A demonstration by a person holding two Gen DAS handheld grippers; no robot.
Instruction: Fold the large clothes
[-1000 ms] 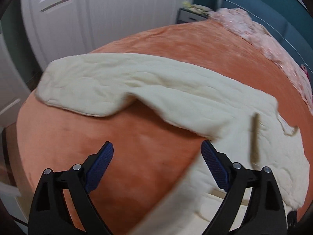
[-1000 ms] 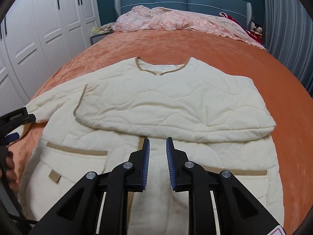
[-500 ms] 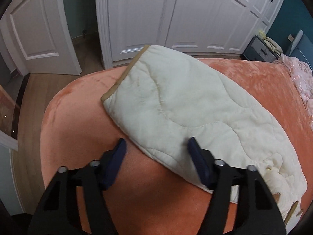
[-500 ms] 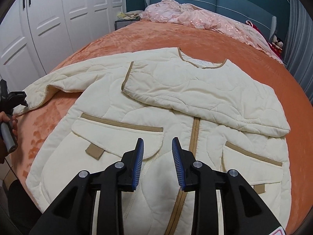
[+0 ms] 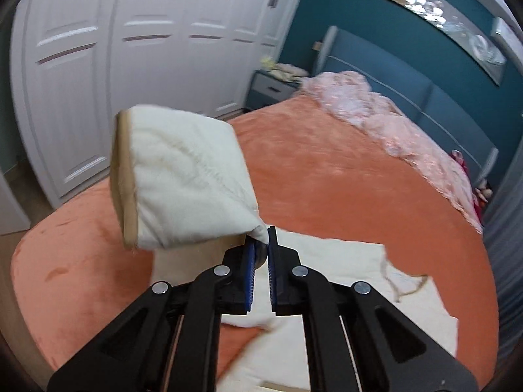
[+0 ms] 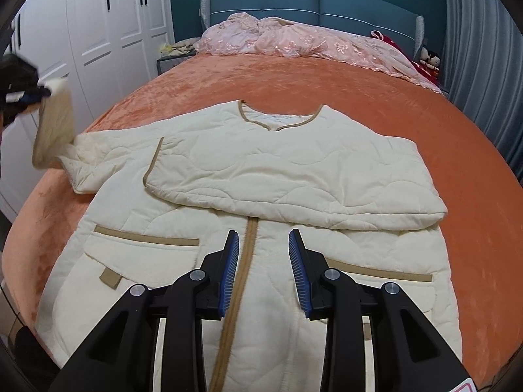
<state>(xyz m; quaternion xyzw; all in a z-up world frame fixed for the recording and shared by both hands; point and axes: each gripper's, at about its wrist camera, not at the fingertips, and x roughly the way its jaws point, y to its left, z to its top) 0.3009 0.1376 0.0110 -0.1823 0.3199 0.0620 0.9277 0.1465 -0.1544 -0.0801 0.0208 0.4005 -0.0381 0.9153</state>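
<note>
A cream quilted jacket [image 6: 261,202] with tan trim lies face up on the orange bedspread [image 6: 392,104]. One sleeve [image 6: 294,176] is folded across its chest. My left gripper [image 5: 261,238] is shut on the other sleeve [image 5: 183,189] near its cuff and holds it lifted above the bed; it also shows at the left edge of the right wrist view [image 6: 23,94]. My right gripper [image 6: 263,238] is open and empty, hovering over the jacket's front placket between the two pockets.
A pink quilt [image 6: 294,39] is heaped against the blue headboard [image 6: 327,3]. White wardrobe doors [image 5: 98,75] and a nightstand [image 5: 271,88] stand to the left of the bed. Grey curtains [image 6: 483,65] hang at the right.
My left gripper has shut on the sleeve near the cuff and lifted it off the bed. My right gripper has opened wider and moved over the jacket's centre.
</note>
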